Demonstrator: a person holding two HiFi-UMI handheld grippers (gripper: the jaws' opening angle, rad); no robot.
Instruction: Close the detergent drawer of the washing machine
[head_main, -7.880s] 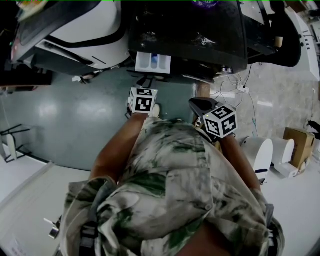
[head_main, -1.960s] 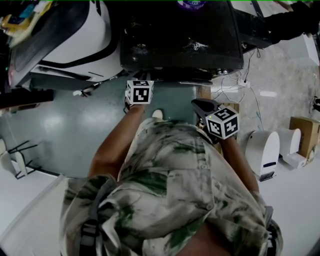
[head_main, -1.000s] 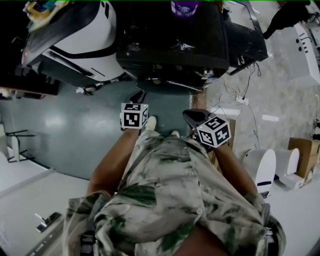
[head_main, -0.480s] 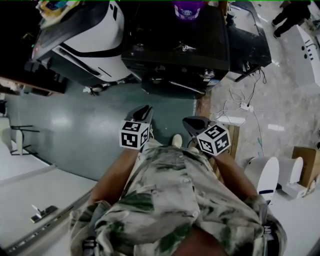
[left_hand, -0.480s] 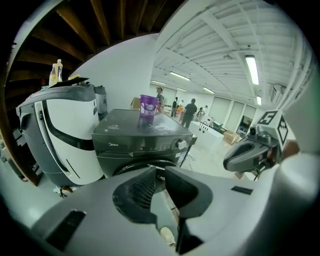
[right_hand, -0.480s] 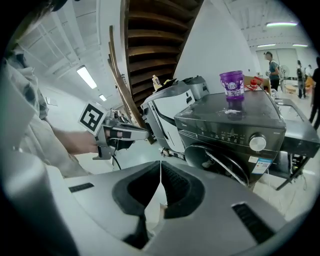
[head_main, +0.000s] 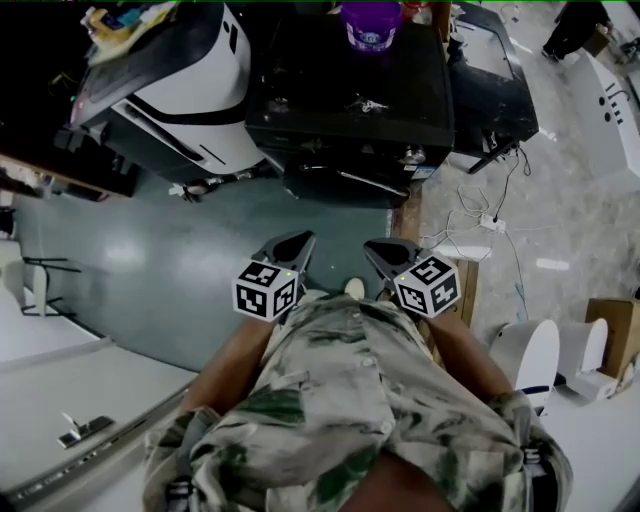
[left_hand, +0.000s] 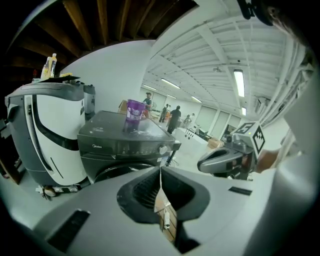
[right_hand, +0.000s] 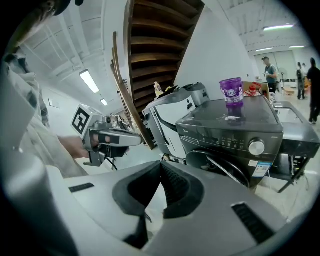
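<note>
Along the left end of the washing machine's (left_hand: 125, 147) control panel, the detergent drawer (left_hand: 95, 146) sits flush with the front, pushed in. Both gripper views show that face, with the dial at the panel's right end. The head view gives only the washing machine's dark top from above, so the drawer front cannot be seen there. A purple cup (head_main: 371, 25) stands on that top toward the back. A white machine (head_main: 190, 70) stands just left of the washing machine. The left tool (left_hand: 160, 170) is held in front of the washing machine and apart from it. Its jaws have just been closing and now meet at the tips with nothing between them. The right tool (right_hand: 161, 164) is beside it, also clear of the washing machine, jaws together and empty.
</note>
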